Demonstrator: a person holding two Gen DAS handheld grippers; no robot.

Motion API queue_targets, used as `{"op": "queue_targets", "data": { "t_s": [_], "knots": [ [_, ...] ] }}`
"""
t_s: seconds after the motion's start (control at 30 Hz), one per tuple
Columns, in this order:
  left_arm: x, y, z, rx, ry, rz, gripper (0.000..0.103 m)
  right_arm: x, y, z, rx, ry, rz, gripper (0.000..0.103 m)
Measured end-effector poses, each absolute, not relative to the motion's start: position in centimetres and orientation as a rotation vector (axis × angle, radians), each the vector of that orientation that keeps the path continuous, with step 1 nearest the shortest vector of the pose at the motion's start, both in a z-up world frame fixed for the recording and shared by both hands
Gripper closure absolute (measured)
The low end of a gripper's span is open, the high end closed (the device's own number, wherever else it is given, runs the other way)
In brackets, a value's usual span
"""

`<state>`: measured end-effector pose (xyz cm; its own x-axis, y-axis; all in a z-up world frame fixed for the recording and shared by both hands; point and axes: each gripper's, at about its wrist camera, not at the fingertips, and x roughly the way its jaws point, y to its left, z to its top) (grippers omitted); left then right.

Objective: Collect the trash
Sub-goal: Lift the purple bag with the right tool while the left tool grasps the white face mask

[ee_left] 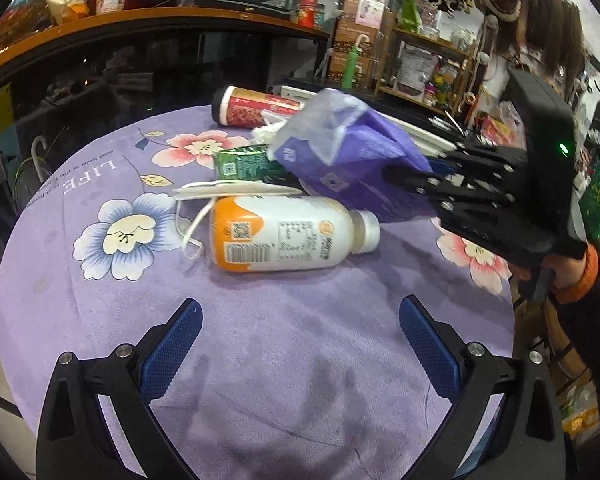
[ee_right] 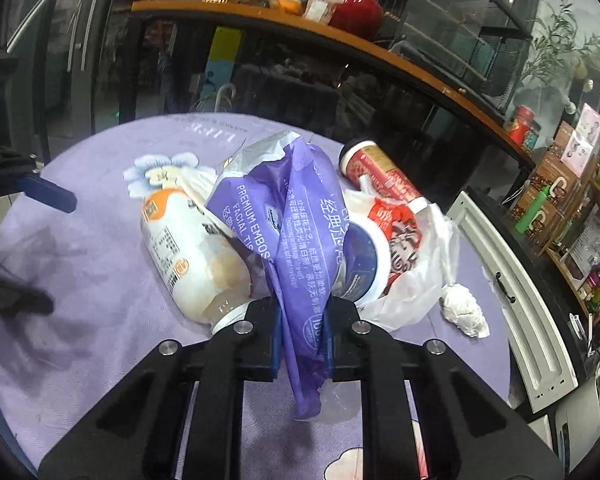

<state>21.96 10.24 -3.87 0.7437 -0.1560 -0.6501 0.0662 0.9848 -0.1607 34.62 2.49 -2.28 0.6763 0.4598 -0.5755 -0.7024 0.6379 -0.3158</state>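
Right wrist view: right gripper clamps purple tissue wrapper; left gripper gapes.

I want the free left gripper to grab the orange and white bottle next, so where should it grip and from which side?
Grip the orange and white bottle across its wide labelled body, coming down from above. It lies on its side on the purple tablecloth, neck toward the right gripper, so the open left gripper can likely straddle it; the face mask leans on its far side.

Tablecloth: matt purple cloth, fuzzy. Tissue pack: crinkly glossy plastic film. Bottle, frame ctr: smooth plastic w/ glossy label. Gripper pads: blue, textured.
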Motion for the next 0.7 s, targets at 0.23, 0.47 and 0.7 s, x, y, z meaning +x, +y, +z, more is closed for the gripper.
{"op": "queue_targets", "data": {
  "t_s": [0.23,0.47,0.7],
  "knots": [
    [23.7,13.2,-2.4,-0.241,0.704,-0.061,0.022,32.3,1.7,-0.7,-0.553,0.393,0.641,0.087],
    [27.3,16.2,-1.9,-0.350,0.734,-0.017,0.038,29.8,1.2,-0.2,-0.577,0.320,0.594,0.087],
    [31.5,18.5,-4.1,-0.462,0.859,-0.013,0.048,29.8,0.1,0.2,-0.527,0.314,0.560,0.087]
  ]
}}
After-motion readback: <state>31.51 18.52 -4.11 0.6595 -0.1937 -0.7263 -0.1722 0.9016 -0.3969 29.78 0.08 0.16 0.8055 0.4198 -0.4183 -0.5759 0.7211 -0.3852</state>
